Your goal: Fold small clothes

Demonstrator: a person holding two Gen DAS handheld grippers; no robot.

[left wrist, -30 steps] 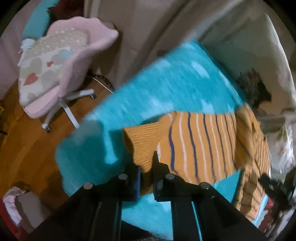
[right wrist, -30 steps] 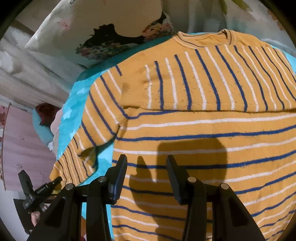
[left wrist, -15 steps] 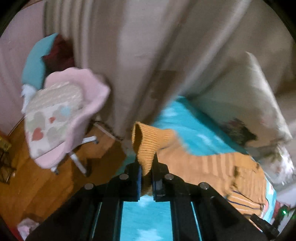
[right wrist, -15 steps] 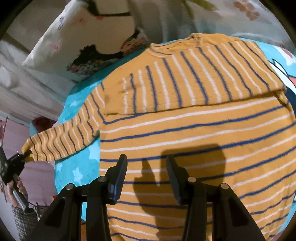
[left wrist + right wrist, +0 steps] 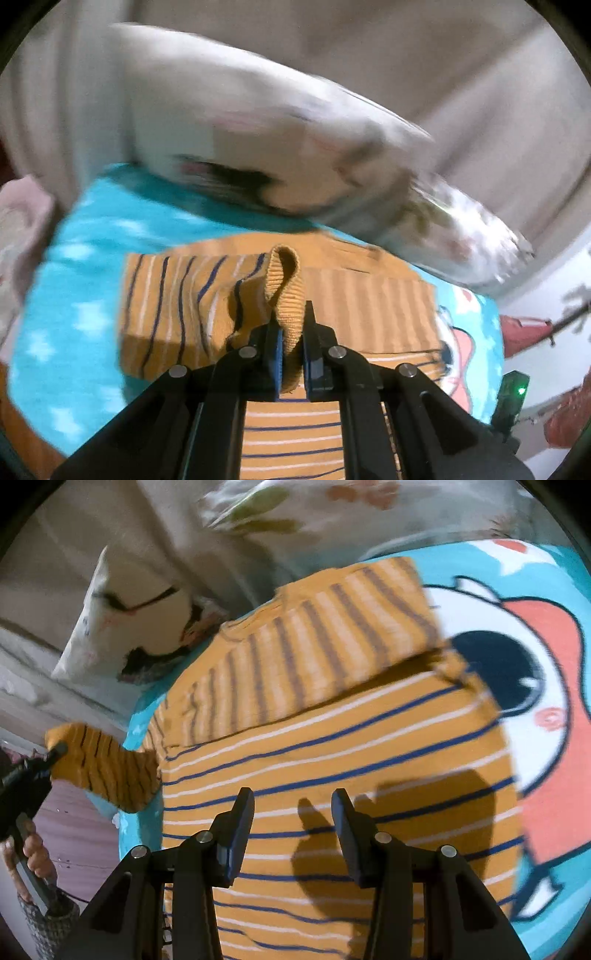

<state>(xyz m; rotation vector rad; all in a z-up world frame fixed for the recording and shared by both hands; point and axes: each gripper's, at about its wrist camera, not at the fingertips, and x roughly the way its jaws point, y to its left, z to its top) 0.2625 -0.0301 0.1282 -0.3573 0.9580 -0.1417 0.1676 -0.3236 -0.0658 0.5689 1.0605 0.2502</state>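
An orange sweater with blue and white stripes (image 5: 332, 768) lies flat on a turquoise blanket (image 5: 66, 295). Its far sleeve is folded across the chest. My left gripper (image 5: 290, 354) is shut on the ribbed cuff of the other sleeve (image 5: 288, 291) and holds it raised above the sweater's body (image 5: 177, 306). From the right wrist view that lifted sleeve (image 5: 107, 771) hangs at the left from the left gripper (image 5: 29, 771). My right gripper (image 5: 291, 830) is open and empty, hovering over the lower body of the sweater.
A white printed pillow (image 5: 258, 140) lies at the head of the blanket, also in the right wrist view (image 5: 136, 620). Beige curtains (image 5: 443, 55) hang behind. The blanket has a large cartoon print (image 5: 517, 664) to the right of the sweater.
My left gripper has carried the sleeve cuff from out at the side up and inward over the sweater. My right gripper has stayed open, drifting slightly over the sweater's body.
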